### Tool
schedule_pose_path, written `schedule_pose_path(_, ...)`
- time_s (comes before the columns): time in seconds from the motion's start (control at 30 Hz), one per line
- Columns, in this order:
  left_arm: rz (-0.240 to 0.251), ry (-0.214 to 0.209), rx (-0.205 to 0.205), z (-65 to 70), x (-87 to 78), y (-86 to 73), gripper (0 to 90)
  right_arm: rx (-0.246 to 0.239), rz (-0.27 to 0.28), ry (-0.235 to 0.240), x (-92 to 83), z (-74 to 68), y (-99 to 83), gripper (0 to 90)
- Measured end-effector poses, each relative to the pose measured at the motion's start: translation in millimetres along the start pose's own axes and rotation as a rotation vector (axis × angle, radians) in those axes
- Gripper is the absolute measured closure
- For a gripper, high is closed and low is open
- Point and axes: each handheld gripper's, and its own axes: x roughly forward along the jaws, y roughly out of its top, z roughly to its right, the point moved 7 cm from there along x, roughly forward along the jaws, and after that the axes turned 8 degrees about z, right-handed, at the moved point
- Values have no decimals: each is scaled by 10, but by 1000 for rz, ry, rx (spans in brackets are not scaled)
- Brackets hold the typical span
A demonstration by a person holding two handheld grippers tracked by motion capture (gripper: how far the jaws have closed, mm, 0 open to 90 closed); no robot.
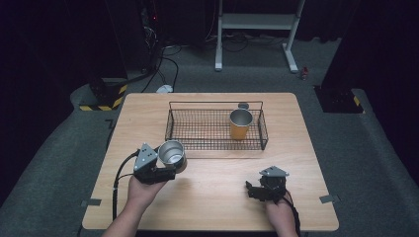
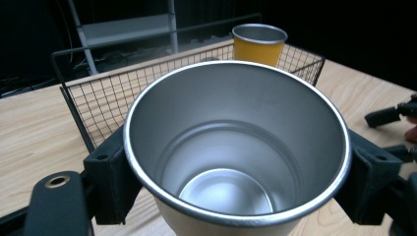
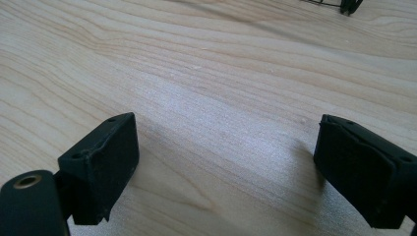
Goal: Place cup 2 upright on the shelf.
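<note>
Near the wire basket (image 1: 216, 129), the left gripper (image 1: 165, 165) clamps a steel cup (image 1: 172, 152). The right gripper (image 1: 261, 187) rests with its jaws apart. The smooth cup could slip from the pads.

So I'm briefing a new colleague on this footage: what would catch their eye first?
The steel cup clamped by the left gripper, held just in front of the wire basket. Next, the yellow cup standing upright at the basket's right end. The right gripper rests open over bare table.

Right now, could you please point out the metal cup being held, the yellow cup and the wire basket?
metal cup (image 2: 236, 147), left gripper view, inner wall.
yellow cup (image 1: 240, 124), high view, outer side.
wire basket (image 1: 197, 129), high view, mesh floor.
</note>
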Motion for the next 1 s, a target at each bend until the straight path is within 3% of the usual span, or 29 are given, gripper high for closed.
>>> schedule_pose_path(0.43, 10, 16, -14, -86, 145, 100, 187, 0, 0, 1, 1, 0, 0, 99)
schedule_pose_path(1.0, 0, 34, 15, -129, 399, 215, 187, 0, 0, 2, 1, -1, 1, 99)
